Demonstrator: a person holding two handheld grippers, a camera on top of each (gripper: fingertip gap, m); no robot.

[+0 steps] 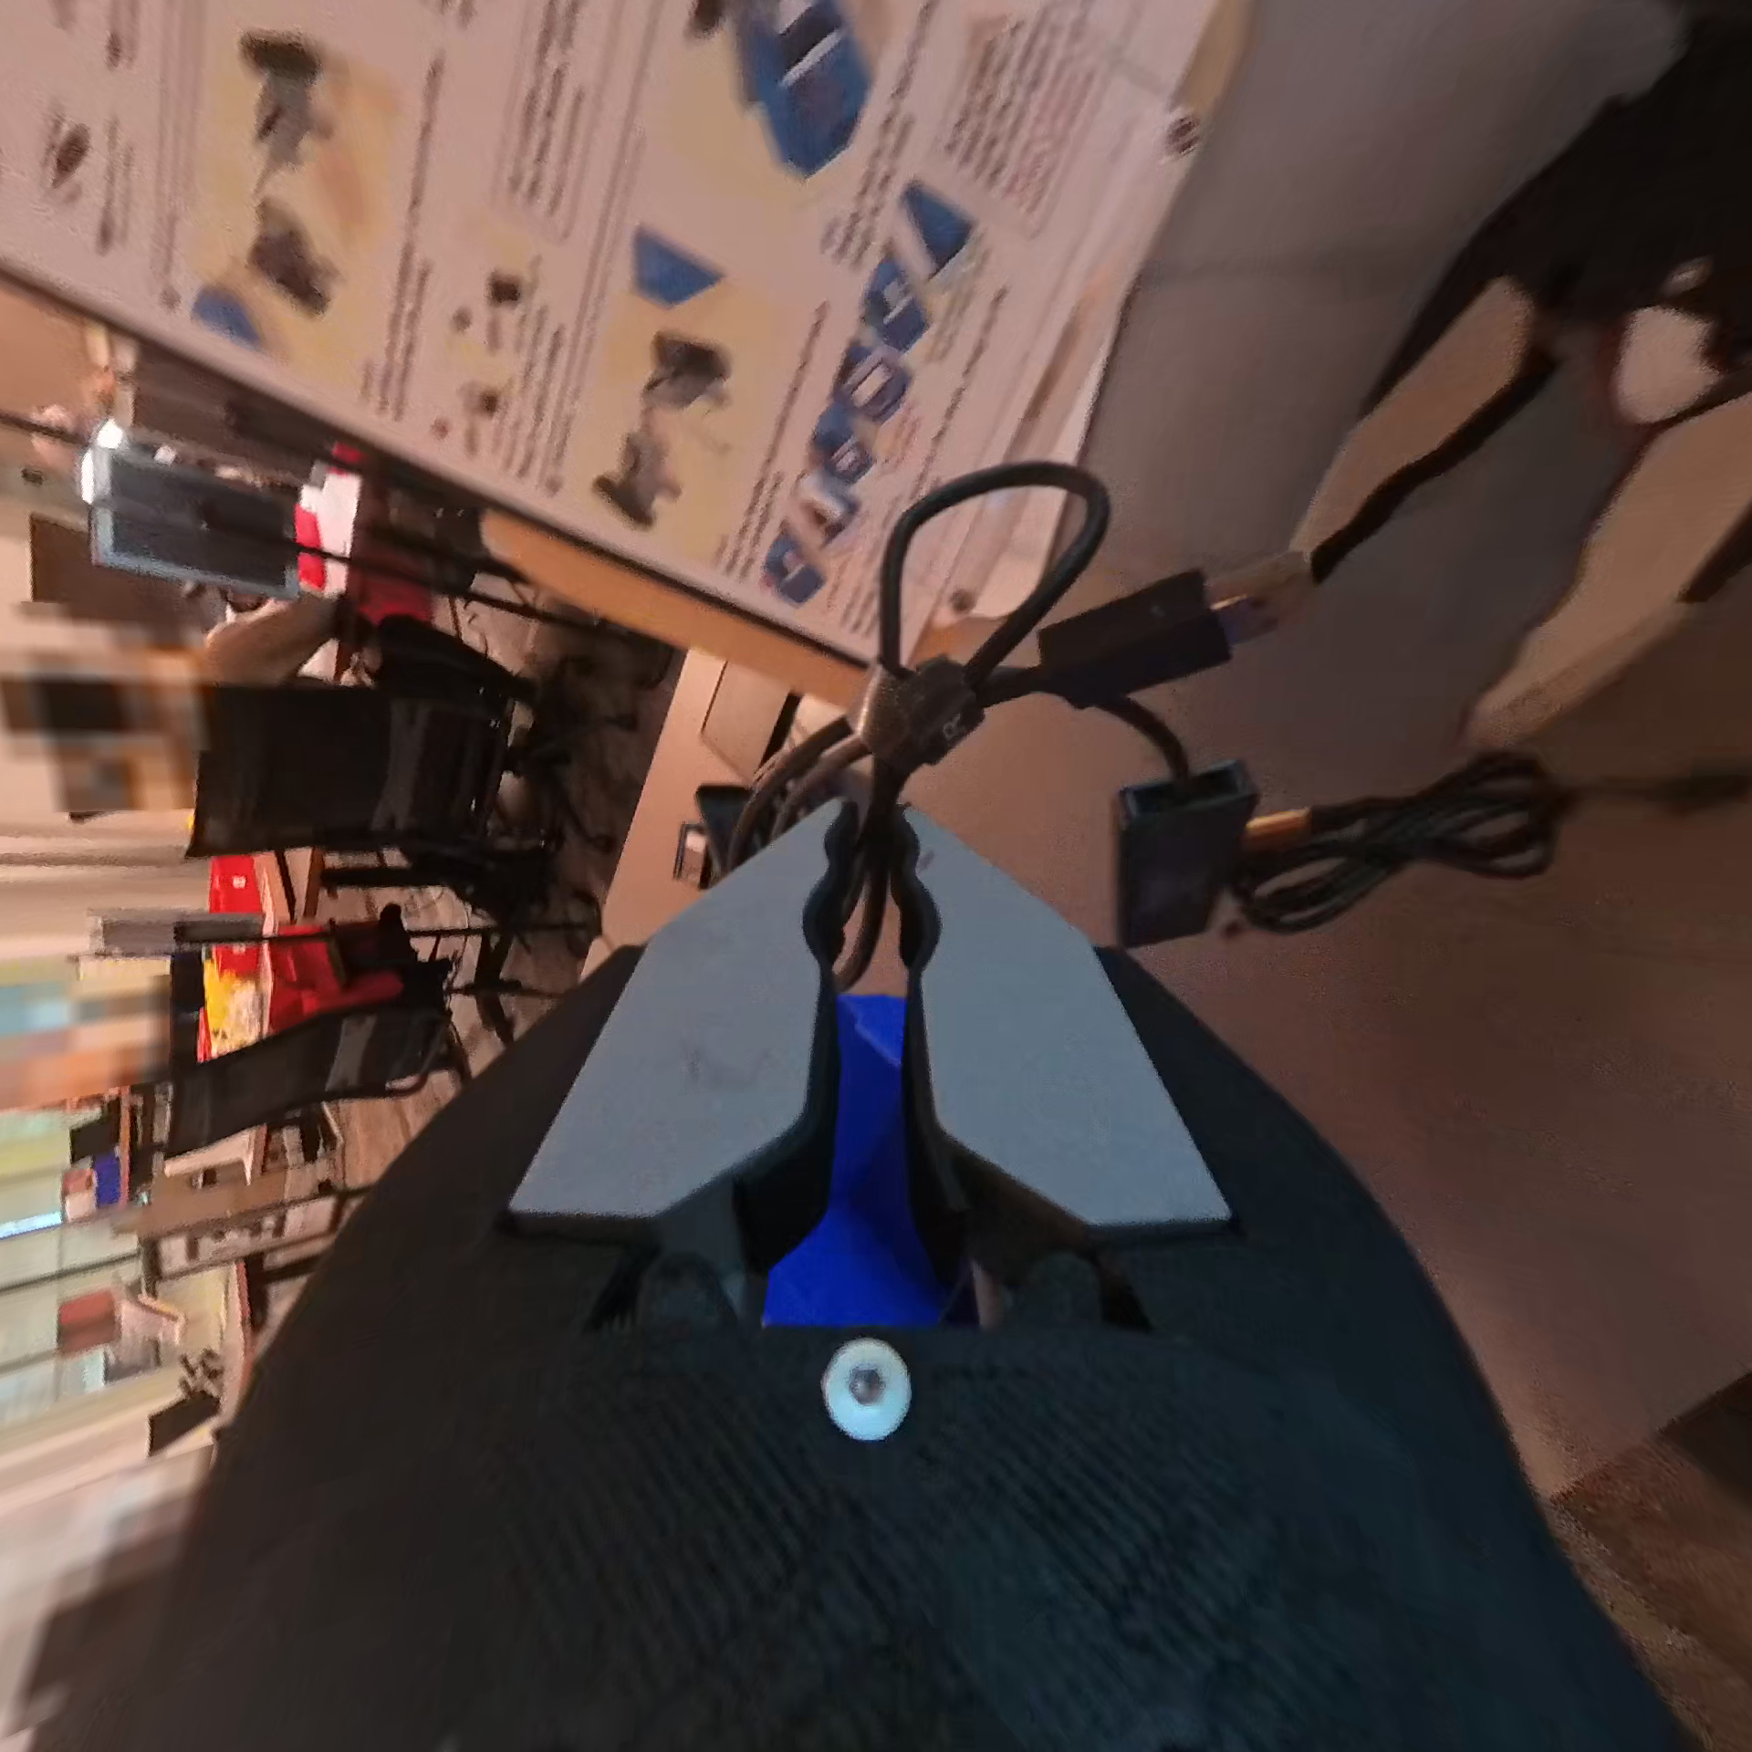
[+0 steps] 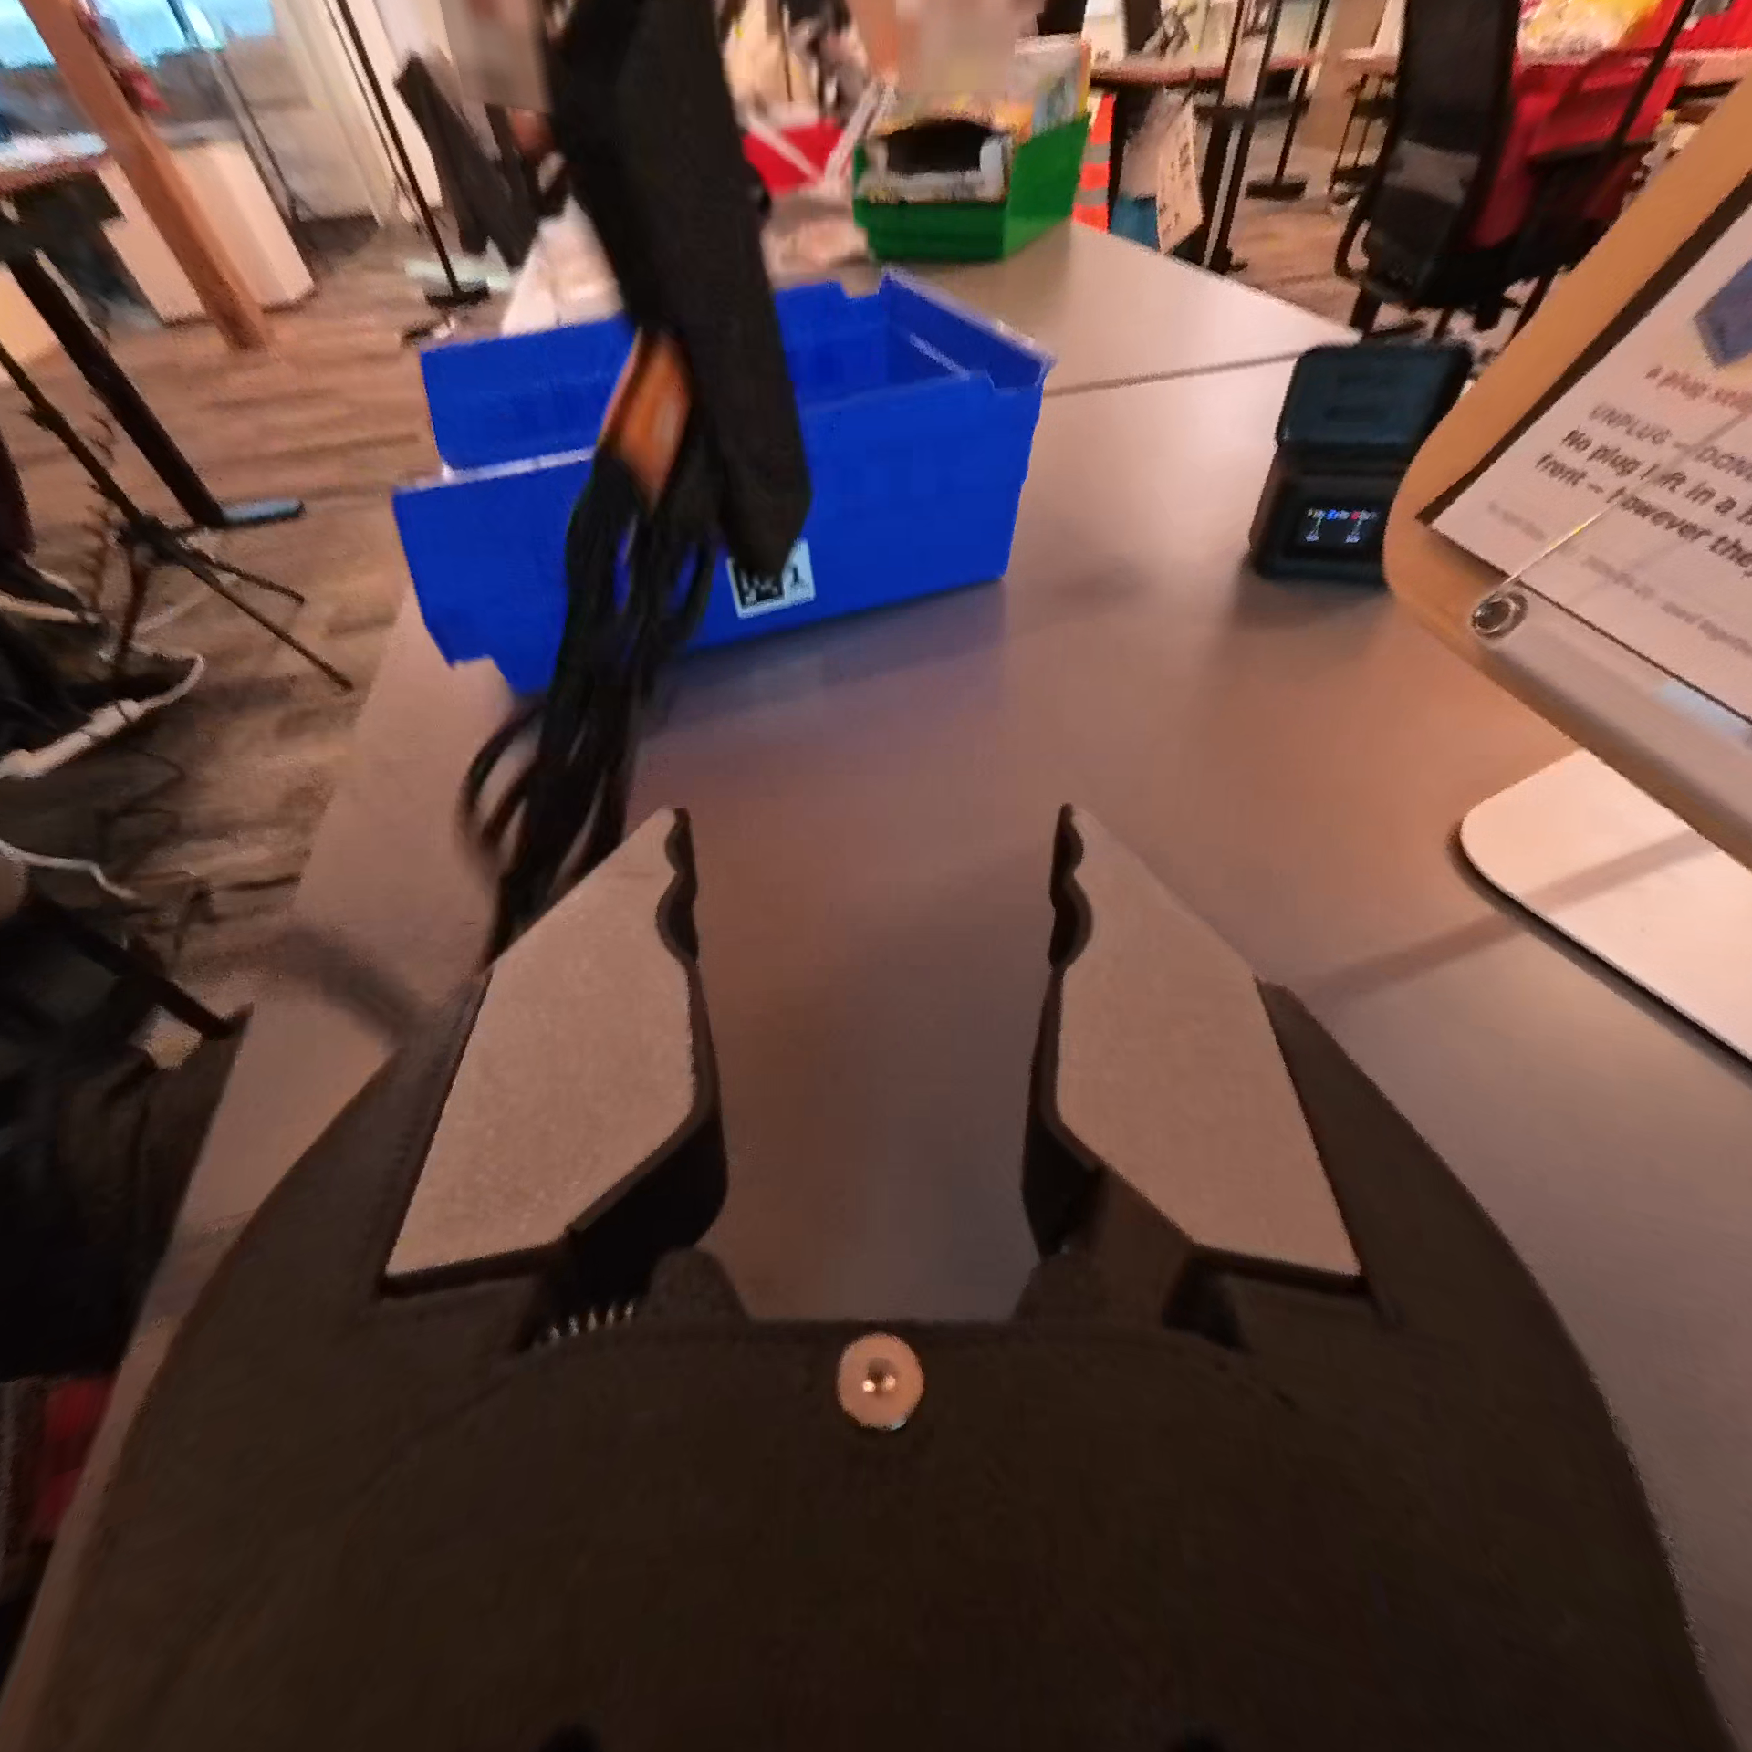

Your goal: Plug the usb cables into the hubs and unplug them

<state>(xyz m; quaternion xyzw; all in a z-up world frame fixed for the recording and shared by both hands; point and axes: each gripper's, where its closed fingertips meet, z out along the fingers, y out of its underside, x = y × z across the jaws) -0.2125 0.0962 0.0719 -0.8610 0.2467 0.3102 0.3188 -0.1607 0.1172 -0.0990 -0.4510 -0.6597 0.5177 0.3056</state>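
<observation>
USB cables (image 1: 877,882): bundled, strapped, dangling mid-air
Left gripper (image 1: 872,853): clamped tight on the bundle
Right gripper (image 2: 872,891): wide apart, empty, over table (image 2: 1090,758)
Blue bin (image 2: 901,474): beyond

Warm, dim indoor light; both wide-angle views motion-blurred, edges warped, soft shadows on surfaces.
</observation>
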